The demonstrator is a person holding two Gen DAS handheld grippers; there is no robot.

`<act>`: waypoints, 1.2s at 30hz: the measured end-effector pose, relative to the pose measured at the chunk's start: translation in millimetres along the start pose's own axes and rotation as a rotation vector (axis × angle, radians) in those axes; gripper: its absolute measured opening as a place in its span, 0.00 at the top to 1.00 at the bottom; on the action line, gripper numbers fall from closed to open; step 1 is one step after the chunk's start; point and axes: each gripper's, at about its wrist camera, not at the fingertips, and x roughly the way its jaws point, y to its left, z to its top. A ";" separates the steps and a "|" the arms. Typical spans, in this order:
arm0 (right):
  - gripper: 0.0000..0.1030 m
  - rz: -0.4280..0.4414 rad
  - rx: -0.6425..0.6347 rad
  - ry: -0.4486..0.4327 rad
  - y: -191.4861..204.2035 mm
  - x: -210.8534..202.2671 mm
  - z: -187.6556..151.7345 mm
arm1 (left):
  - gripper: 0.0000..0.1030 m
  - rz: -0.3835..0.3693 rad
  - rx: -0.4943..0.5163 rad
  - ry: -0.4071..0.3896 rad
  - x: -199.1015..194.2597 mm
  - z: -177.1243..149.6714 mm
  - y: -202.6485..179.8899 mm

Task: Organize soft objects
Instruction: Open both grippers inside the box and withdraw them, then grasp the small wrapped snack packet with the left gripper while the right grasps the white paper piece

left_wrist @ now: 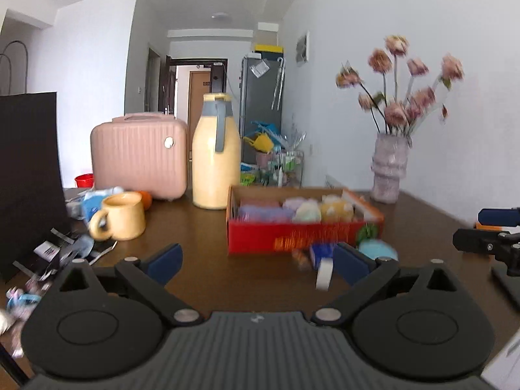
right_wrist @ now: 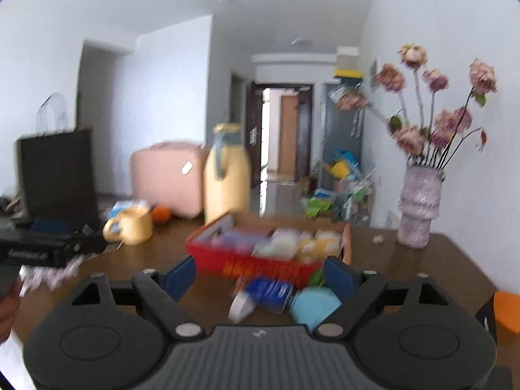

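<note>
A red cardboard box sits mid-table with several pastel soft objects packed inside. In front of it lie a light blue soft object, a small blue box and a white tape roll. My left gripper is open and empty, short of the box. My right gripper is open and empty, with the blue soft object by its right finger. Both views are blurred.
A yellow mug, yellow flask, pink case and orange fruit stand at the back left. A black bag is left. A flower vase is right.
</note>
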 end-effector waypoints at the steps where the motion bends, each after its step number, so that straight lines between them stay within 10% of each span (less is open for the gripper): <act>1: 0.17 0.011 -0.006 0.017 4.4 -6.4 -10.1 | 0.02 -0.001 0.001 0.010 -7.6 -9.3 -0.1; 10: 0.17 0.051 0.127 0.155 16.7 -41.6 -88.9 | 0.02 -0.085 -0.005 0.116 -28.4 -41.3 -10.1; 20: 0.18 0.013 0.186 0.171 -0.1 -24.2 -92.9 | 0.02 -0.091 -0.025 0.177 13.4 -41.6 -12.9; 36: 0.43 0.014 0.133 0.304 20.2 185.4 -62.3 | 0.02 0.011 -0.023 0.255 148.5 -21.5 24.7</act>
